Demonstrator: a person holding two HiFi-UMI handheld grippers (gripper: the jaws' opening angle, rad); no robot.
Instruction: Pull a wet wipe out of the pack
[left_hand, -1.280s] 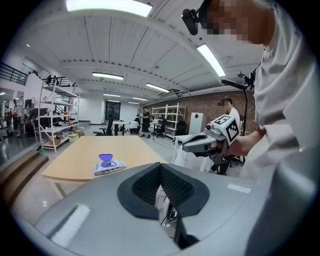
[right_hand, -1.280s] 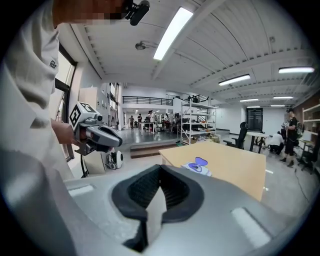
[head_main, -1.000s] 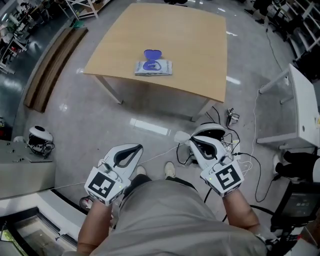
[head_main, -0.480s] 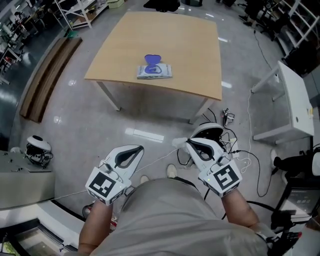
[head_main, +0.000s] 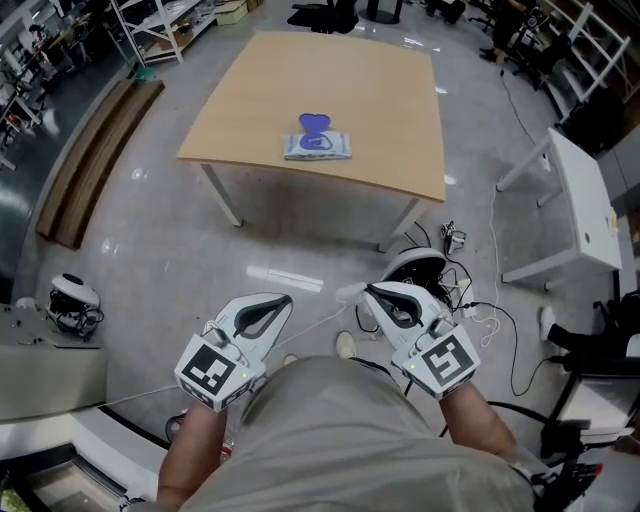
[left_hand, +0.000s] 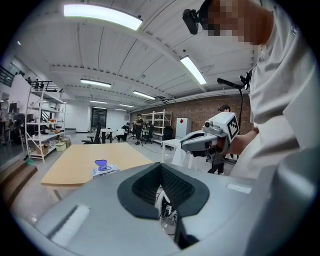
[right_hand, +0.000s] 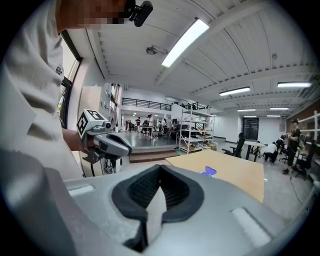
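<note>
The wet wipe pack (head_main: 317, 146) lies flat near the front edge of the wooden table (head_main: 380, 110), its purple lid (head_main: 313, 124) flipped open. It is far ahead of both grippers. My left gripper (head_main: 283, 298) and right gripper (head_main: 350, 292) are held close to my body above the floor, both shut with nothing between the jaws. The pack (left_hand: 105, 169) shows small in the left gripper view, beyond the left gripper (left_hand: 161, 165), and the right gripper (left_hand: 187, 143) is beside it. In the right gripper view the pack's lid (right_hand: 210, 171) sits on the table past the right gripper (right_hand: 160, 167).
A white headset with tangled cables (head_main: 418, 266) lies on the floor between me and the table. A white side table (head_main: 585, 210) stands to the right. Wooden boards (head_main: 90, 140) lie along the left, and another headset (head_main: 70, 295) rests on a low ledge.
The view has shifted a little toward the table and the pack sits slightly further right in frame. Both grippers stay shut near my body.
</note>
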